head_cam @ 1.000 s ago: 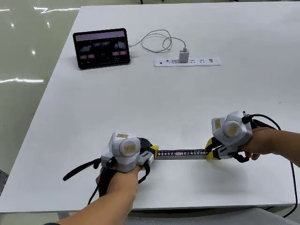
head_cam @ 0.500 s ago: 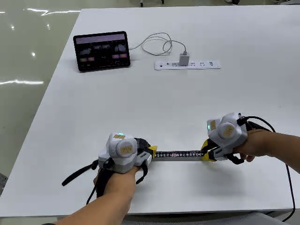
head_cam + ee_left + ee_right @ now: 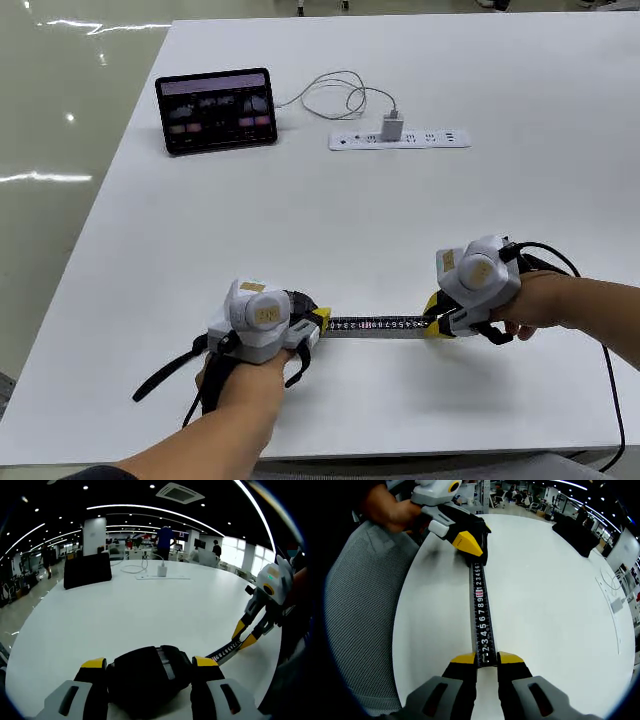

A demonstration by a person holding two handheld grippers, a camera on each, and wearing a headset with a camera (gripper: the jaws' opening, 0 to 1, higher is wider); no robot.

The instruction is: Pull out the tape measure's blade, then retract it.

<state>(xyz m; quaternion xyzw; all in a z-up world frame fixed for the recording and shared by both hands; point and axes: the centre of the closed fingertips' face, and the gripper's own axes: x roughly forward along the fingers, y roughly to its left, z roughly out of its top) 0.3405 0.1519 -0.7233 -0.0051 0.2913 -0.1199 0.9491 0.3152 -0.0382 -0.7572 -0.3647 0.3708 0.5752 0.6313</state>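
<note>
Clenching the left tool [image 3: 318,322] on the black case [image 3: 147,677] at the lower left of the head view, yellow tips pressing it from both sides near the front edge of the white surface [image 3: 400,220]. Pinching the end of the blade [image 3: 378,324] in the right tool [image 3: 437,325] at lower right, stretching it straight between the two tools, numbers facing up. Standing well apart at upper left, a tablet [image 3: 216,107], a power strip [image 3: 400,135] lying to its right.
</note>
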